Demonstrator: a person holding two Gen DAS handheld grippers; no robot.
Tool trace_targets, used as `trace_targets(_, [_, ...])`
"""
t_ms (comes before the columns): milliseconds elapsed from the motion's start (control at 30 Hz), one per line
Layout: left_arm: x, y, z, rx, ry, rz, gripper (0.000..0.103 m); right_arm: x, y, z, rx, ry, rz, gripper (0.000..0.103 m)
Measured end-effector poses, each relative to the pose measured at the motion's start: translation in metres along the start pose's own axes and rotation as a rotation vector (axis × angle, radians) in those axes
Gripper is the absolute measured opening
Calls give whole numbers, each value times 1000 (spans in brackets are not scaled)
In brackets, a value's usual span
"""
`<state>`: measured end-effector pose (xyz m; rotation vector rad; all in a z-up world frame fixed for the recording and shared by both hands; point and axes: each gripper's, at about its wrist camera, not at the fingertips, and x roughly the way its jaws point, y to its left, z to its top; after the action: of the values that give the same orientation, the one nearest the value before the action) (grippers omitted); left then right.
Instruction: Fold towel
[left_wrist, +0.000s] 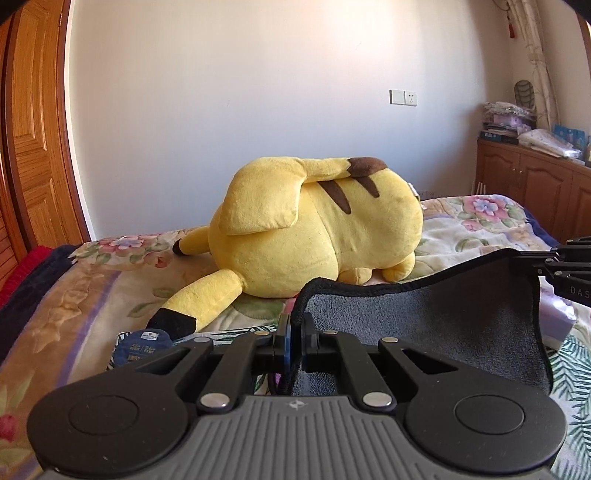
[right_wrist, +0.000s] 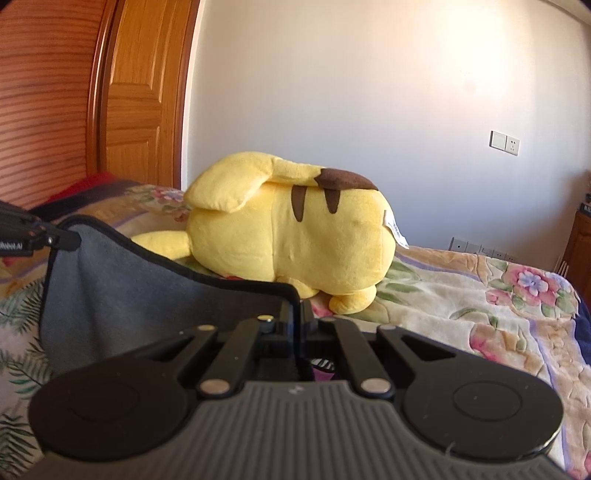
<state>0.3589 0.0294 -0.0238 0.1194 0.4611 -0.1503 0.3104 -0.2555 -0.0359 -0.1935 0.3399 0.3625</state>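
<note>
A dark grey towel (left_wrist: 443, 325) with a black stitched edge hangs stretched between my two grippers above the bed. My left gripper (left_wrist: 294, 332) is shut on the towel's left top corner. My right gripper (right_wrist: 298, 321) is shut on the towel's right top corner; the towel (right_wrist: 122, 295) spreads to its left. The right gripper shows at the right edge of the left wrist view (left_wrist: 550, 264), and the left gripper at the left edge of the right wrist view (right_wrist: 55, 238). The towel's lower part is hidden behind the gripper bodies.
A big yellow plush toy (left_wrist: 314, 229) lies on the flowered bed cover (left_wrist: 480, 221) just beyond the towel. A dark blue packet (left_wrist: 142, 345) lies near the left gripper. A wooden door (left_wrist: 33, 147) stands left, a wooden cabinet (left_wrist: 532, 184) right.
</note>
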Motion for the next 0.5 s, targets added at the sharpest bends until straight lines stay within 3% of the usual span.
trace_targets(500, [58,0,-17,-2,60,0,0,44,-10,-30,24,47,-18,4])
